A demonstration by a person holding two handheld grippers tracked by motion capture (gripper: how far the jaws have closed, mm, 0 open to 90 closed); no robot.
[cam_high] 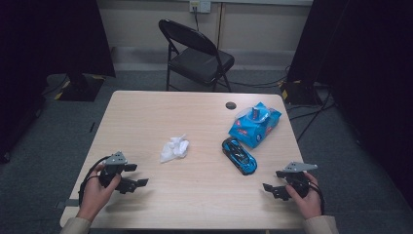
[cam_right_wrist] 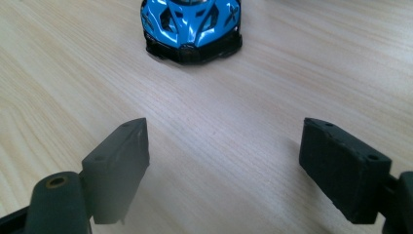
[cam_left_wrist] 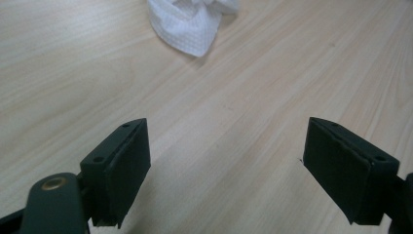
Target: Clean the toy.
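Observation:
A crumpled white wipe (cam_high: 174, 148) lies on the wooden table (cam_high: 146, 112) left of centre. In the left gripper view the white wipe (cam_left_wrist: 195, 22) sits ahead of the jaws. My left gripper (cam_high: 137, 175) rests near the front left edge, held by a hand, open and empty (cam_left_wrist: 226, 141). A blue toy car (cam_high: 239, 155) stands right of centre, its nose toward my right gripper (cam_high: 272, 180). That gripper is open with bare wood between its jaws (cam_right_wrist: 224, 131); the toy car (cam_right_wrist: 191, 27) is straight ahead, apart from it.
A blue pack of wipes (cam_high: 255, 124) with its flap open lies behind the car at the right edge. A small dark round disc (cam_high: 231, 105) sits at the far side. A black folding chair (cam_high: 195, 53) stands beyond the table.

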